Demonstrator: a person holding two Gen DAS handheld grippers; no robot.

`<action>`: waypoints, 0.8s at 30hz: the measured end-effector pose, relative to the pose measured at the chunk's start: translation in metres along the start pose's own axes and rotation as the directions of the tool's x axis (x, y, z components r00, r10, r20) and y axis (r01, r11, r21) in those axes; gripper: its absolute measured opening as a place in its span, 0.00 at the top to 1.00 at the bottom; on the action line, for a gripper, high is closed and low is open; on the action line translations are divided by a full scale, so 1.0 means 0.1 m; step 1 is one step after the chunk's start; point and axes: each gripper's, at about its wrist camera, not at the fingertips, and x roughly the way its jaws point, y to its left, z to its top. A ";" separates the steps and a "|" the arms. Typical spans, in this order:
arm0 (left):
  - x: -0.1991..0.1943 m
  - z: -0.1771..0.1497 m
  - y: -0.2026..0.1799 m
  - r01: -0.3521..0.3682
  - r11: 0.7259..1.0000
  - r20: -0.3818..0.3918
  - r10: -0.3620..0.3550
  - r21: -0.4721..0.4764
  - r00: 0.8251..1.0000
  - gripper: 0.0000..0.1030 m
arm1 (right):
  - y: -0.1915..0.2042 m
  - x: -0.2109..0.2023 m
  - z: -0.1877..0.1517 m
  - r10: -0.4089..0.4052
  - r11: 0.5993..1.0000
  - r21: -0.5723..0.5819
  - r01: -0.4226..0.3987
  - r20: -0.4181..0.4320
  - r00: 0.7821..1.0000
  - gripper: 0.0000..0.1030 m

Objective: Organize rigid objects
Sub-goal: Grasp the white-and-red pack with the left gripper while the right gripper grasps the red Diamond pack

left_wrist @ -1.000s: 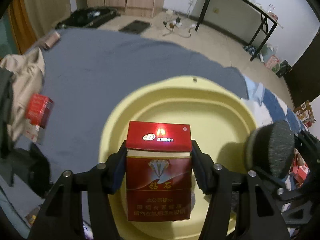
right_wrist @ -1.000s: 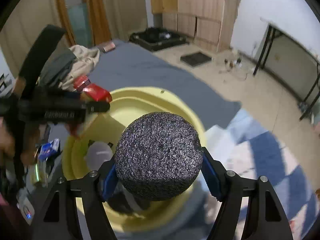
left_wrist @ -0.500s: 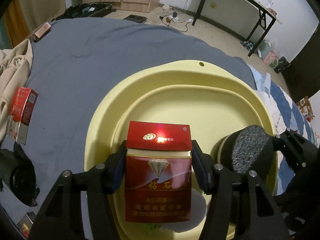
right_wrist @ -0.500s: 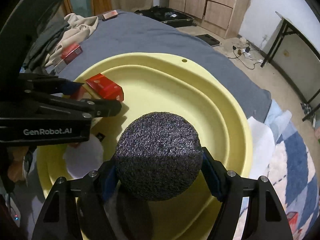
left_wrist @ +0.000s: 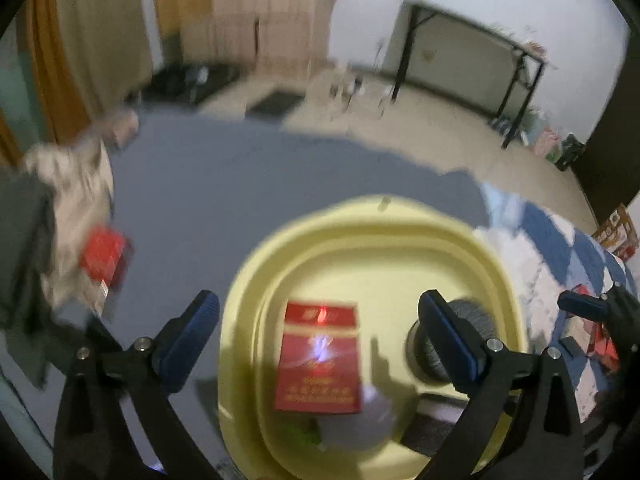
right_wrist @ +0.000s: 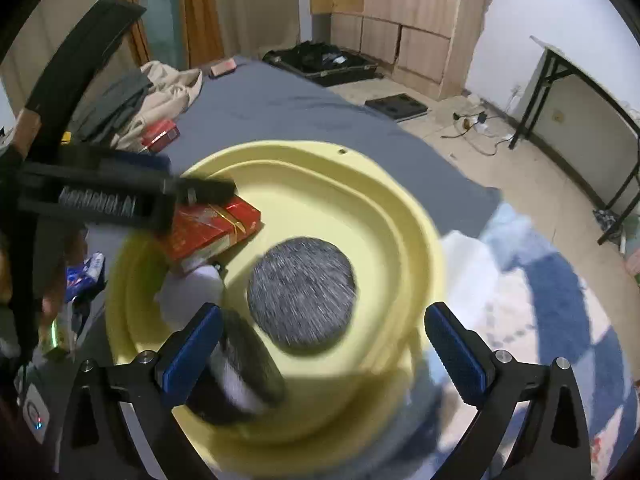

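A yellow basin [left_wrist: 500,264] [right_wrist: 404,208] sits on the grey bedsheet. The red cigarette box [left_wrist: 320,356] [right_wrist: 212,228] lies inside it, below my left gripper [left_wrist: 318,340], whose jaws are opening wide with no pad touching the box. The grey round speaker [right_wrist: 302,292] [left_wrist: 468,332] lies in the basin too, below my right gripper [right_wrist: 320,344], whose jaws are opening and stand apart from it. A dark cylinder [right_wrist: 240,372] and a white object [right_wrist: 192,292] rest in the basin near the left finger of the right gripper.
Another red box [left_wrist: 102,256] [right_wrist: 160,134] lies on the sheet left of the basin, beside crumpled clothes [right_wrist: 152,96]. A blue-and-white quilt [right_wrist: 552,300] lies on the right. A black-legged table [left_wrist: 472,56] stands by the far wall.
Both grippers opened and let go: the red box and the grey speaker now lie in the basin. The left gripper rose and its view is blurred.
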 end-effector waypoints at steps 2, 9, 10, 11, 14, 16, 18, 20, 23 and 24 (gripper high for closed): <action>-0.17 0.06 -0.18 0.031 0.999 0.033 -0.033 0.041 0.999 0.03 | -0.08 -0.26 -0.07 -0.005 1.000 0.018 0.005 0.034 0.999 0.00; -0.59 0.05 -1.06 0.247 0.955 -0.016 -0.248 0.167 0.969 0.00 | -0.50 -1.31 -0.34 -0.011 0.997 0.080 0.002 0.112 0.994 0.00; -0.63 0.04 -1.20 0.266 0.947 -0.023 -0.266 0.179 0.964 0.00 | -0.56 -1.44 -0.38 -0.019 0.996 0.084 0.010 0.113 0.993 0.00; -0.68 0.02 -1.36 0.287 0.940 -0.030 -0.286 0.184 0.958 0.00 | -0.63 -1.59 -0.43 -0.035 0.996 0.087 0.026 0.113 0.993 0.00; -0.71 -0.02 -1.67 0.347 0.920 -0.068 -0.340 0.181 0.938 0.00 | -0.88 -2.06 -0.64 -0.094 0.992 0.091 0.084 0.113 0.989 0.00; -0.68 -0.12 -1.88 0.418 0.894 -0.122 -0.403 0.162 0.907 0.00 | -1.05 -2.35 -0.81 -0.131 0.987 0.109 0.118 0.113 0.985 0.00; -0.62 -0.25 -2.02 0.439 0.886 -0.174 -0.413 0.149 0.894 0.00 | -1.25 -2.59 -1.09 -0.156 0.977 0.162 0.137 0.112 0.981 0.00; -0.61 -0.36 -2.16 0.440 0.880 -0.203 -0.405 0.177 0.892 0.00 | -1.43 -2.75 -1.37 -0.181 0.964 0.218 0.151 0.126 0.975 0.00; -0.58 -0.51 -2.32 0.396 0.883 -0.223 -0.345 0.254 0.912 0.00 | -1.63 -2.72 -1.91 -0.196 0.950 0.249 0.189 0.005 0.981 0.00; -0.57 -0.53 -2.34 0.402 0.877 -0.228 -0.348 0.263 0.909 0.00 | -1.65 -2.70 -2.06 -0.208 0.955 0.208 0.213 -0.049 0.977 0.00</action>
